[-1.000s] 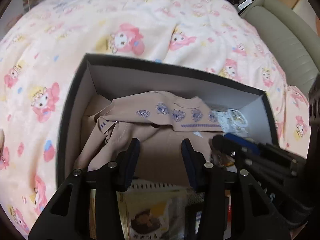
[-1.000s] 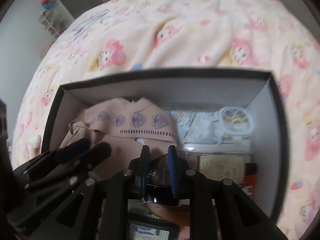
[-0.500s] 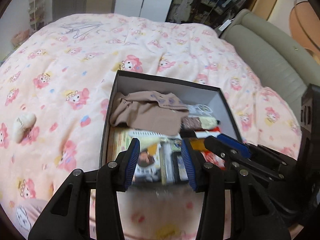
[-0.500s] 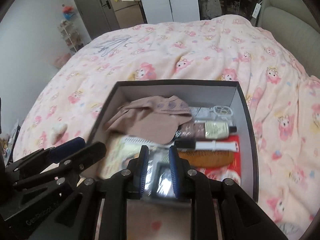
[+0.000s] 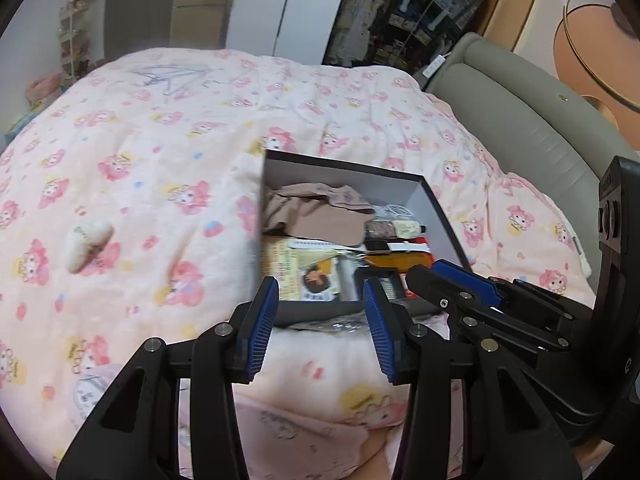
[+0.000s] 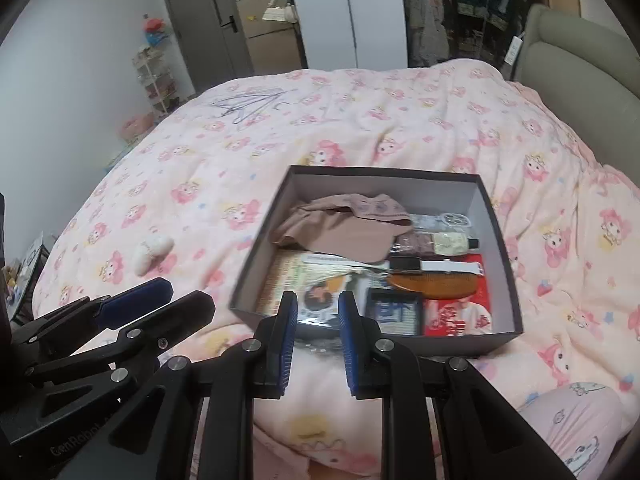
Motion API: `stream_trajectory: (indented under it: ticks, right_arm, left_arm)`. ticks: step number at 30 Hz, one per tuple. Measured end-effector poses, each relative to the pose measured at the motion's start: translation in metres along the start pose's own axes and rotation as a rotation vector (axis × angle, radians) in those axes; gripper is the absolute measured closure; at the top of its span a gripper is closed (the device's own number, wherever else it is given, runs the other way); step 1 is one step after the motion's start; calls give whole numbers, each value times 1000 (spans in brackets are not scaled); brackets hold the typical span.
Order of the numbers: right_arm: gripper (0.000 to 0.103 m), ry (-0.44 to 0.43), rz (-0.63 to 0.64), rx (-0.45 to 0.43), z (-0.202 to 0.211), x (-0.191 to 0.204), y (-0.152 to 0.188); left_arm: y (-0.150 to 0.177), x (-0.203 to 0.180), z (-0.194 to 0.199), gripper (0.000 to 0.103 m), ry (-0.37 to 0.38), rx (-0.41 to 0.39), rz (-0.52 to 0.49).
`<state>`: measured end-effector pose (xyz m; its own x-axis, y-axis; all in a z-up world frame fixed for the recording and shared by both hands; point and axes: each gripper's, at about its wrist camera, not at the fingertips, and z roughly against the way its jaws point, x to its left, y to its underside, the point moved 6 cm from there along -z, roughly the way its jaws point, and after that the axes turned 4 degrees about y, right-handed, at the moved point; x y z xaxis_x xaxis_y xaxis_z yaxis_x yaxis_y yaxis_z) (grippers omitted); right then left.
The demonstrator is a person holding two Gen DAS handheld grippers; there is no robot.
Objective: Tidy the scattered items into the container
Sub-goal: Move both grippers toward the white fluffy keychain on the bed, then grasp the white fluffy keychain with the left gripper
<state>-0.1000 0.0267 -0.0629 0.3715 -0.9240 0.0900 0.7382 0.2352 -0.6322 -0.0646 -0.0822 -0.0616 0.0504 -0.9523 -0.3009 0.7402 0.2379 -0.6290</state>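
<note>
Both grippers hang over the near edge of the box (image 6: pixel 498 216), pointing down at it. The left gripper (image 5: pixel 320 320) has its jaws parted with nothing between them; the right gripper (image 6: pixel 318 330) has a narrow gap between its jaws, also bare — neither grips anything.

Just past the jaws the box sits on the pink quilt (image 6: pixel 360 120), packed: a beige cloth (image 6: pixel 348 228) at the far end, beneath it a booklet (image 6: pixel 296 276), and to the right a small bottle (image 6: pixel 452 243), a watch (image 6: pixel 424 266), an amber comb (image 6: pixel 436 283) and a red packet (image 6: pixel 456 314).

Off to the left of the jaws, well apart from the box, a small white plush thing (image 5: pixel 88 242) lies on the quilt — the one item outside. Far beyond the jaws, wire hangers (image 6: pixel 248 106) lie near the quilt's far edge.

A crinkled dark wrapper (image 6: pixel 320 345) shows right behind the right jaws at the box's near wall; what it is I cannot tell. The items under the cloth are hidden, and the printing on the booklet is too blurred to read.
</note>
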Motion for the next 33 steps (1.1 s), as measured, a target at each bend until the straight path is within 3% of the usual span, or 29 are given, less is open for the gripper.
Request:
stream_trajectory:
  ticks: [6,12,19,25,33]
  right_arm:
    - [85,-31,54,13,-4,44,2]
    - [85,-90,79,34,-13,86,0]
    - [85,-123,183,68,-36,142,4]
    - [85,-207,189,176,-82,178,11]
    - [85,-274,242,251,-148,232,-11]
  left_arm:
    - [7,40,17,59,-29,-2,61]
    - [8,76,36,60,-105,-5,93]
    - [27,137,39,61,-133,-20,235]
    - [36,191,23,64,-144,-3,320]
    - [19,272,-4,59,-156,-17,407]
